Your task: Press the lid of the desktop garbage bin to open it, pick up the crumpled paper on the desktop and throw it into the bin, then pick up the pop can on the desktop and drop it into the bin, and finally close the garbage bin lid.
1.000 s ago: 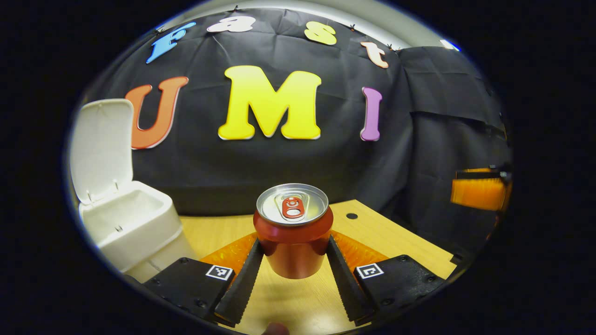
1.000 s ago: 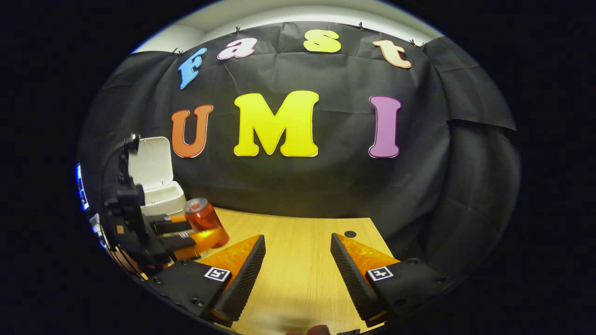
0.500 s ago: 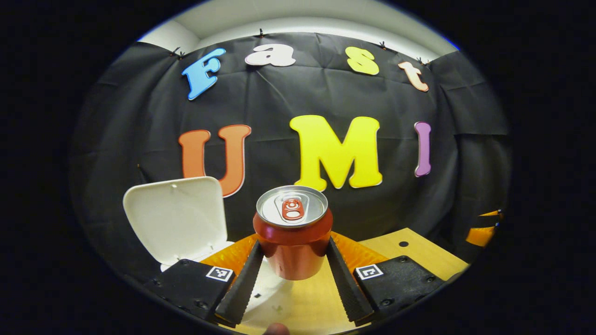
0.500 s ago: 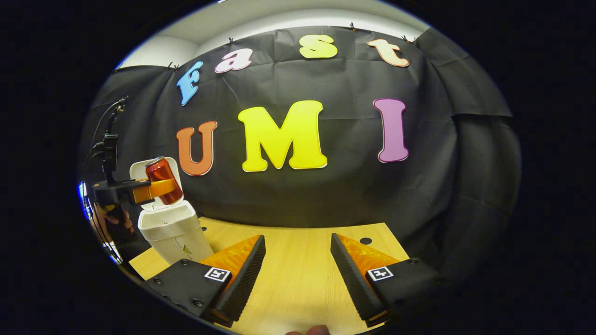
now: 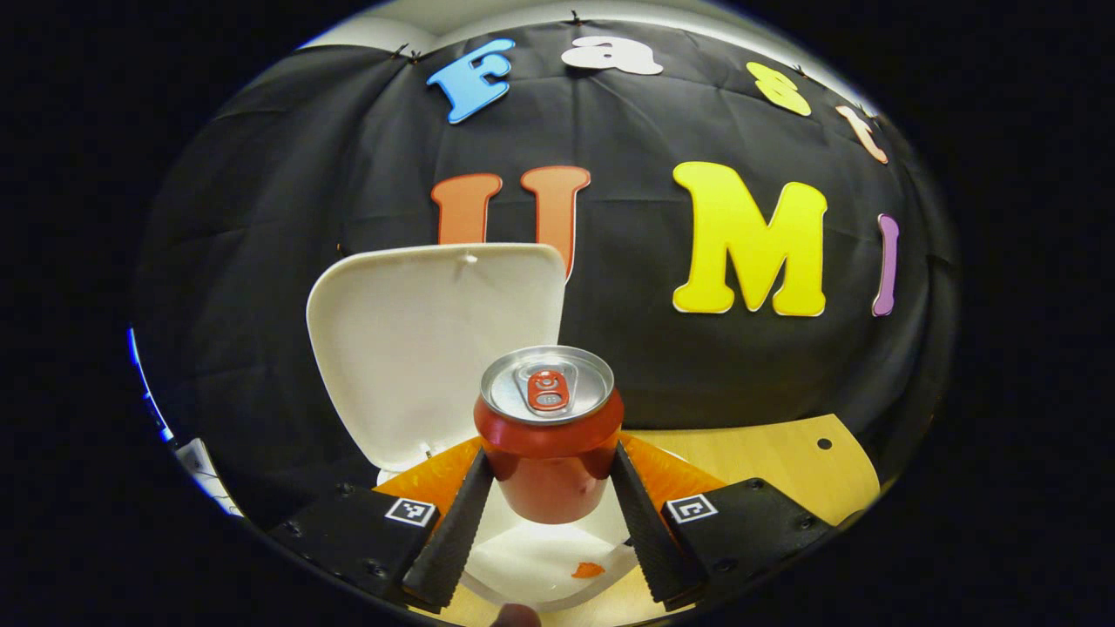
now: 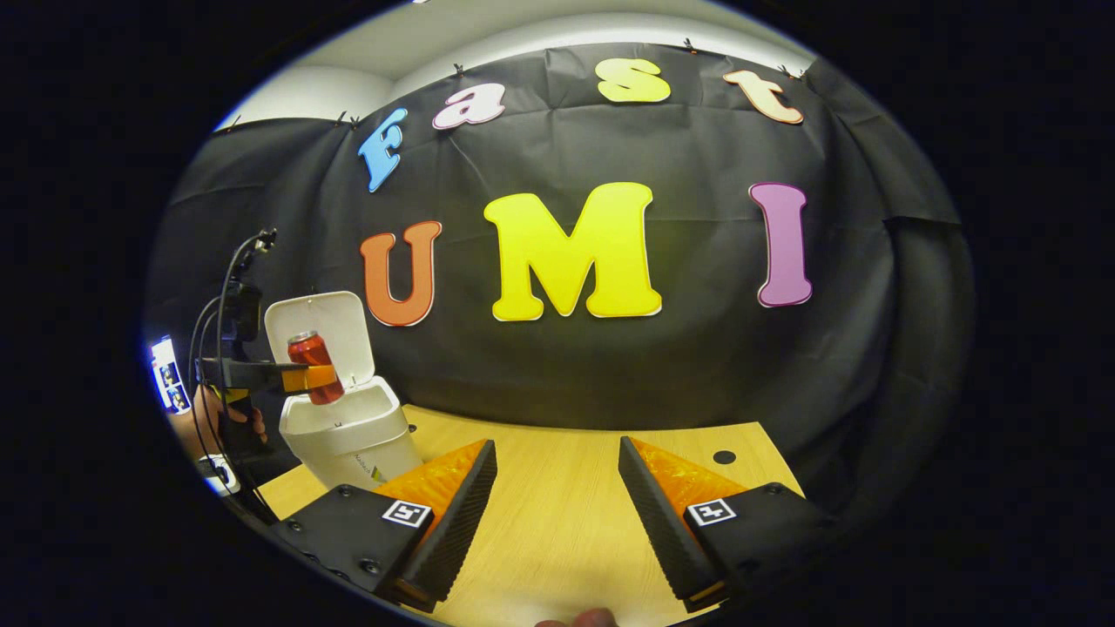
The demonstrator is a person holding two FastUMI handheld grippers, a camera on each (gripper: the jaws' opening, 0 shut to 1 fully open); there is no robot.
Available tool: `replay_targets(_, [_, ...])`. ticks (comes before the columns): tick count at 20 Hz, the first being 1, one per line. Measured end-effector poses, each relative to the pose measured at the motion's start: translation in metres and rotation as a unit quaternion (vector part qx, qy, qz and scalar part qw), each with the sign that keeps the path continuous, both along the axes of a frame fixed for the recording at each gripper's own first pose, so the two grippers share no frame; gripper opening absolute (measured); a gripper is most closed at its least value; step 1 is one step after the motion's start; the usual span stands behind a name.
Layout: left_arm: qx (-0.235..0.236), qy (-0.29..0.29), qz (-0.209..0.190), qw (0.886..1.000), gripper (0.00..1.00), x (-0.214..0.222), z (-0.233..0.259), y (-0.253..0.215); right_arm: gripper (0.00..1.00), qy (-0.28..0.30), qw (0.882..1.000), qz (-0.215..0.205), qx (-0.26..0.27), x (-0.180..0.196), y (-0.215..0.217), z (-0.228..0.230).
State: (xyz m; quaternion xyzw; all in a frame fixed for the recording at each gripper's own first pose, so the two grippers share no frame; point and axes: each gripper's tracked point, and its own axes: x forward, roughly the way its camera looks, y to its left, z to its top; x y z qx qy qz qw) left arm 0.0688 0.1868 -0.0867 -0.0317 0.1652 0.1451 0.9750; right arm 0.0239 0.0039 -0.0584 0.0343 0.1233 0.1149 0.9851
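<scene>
Here the left claw (image 5: 549,488) pinches a glossy red cylindrical pop can (image 5: 549,431) above the smooth white plastic bin (image 5: 540,557).

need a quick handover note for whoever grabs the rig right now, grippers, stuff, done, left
Left hand-held gripper: shut on the red aluminium pop can, held upright above the white plastic desktop bin.
Right hand-held gripper: open, empty, over the wooden desktop.
Done: white bin lid stands open; can lifted.
Crumpled paper: inside of bin mostly hidden, cannot confirm.
Left: drop can in, close lid.
</scene>
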Motion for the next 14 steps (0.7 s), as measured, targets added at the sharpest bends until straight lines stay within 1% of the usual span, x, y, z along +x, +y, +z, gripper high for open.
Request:
replay_targets(2, [-0.015, 0.015, 0.013, 1.0, 0.81, -0.001, -0.012, 0.006, 0.9, 0.005, 1.0, 0.003, 0.0, 0.001, 0.006, -0.003])
replay_targets(4, [-0.024, 0.016, 0.016, 0.999, 0.83, -0.002, -0.016, 0.005, 0.9, 0.007, 1.0, 0.005, -0.003, 0.001, 0.009, -0.006])
replay_targets(11, [-0.007, 0.017, 0.021, 1.0, 0.87, -0.008, -0.009, 0.0, 0.9, 0.011, 1.0, 0.014, -0.002, 0.002, 0.019, -0.009])
replay_targets(14, [0.002, 0.007, 0.037, 0.999, 0.88, -0.014, 0.004, -0.006, 0.9, 0.01, 1.0, 0.02, -0.004, -0.001, 0.018, -0.008])
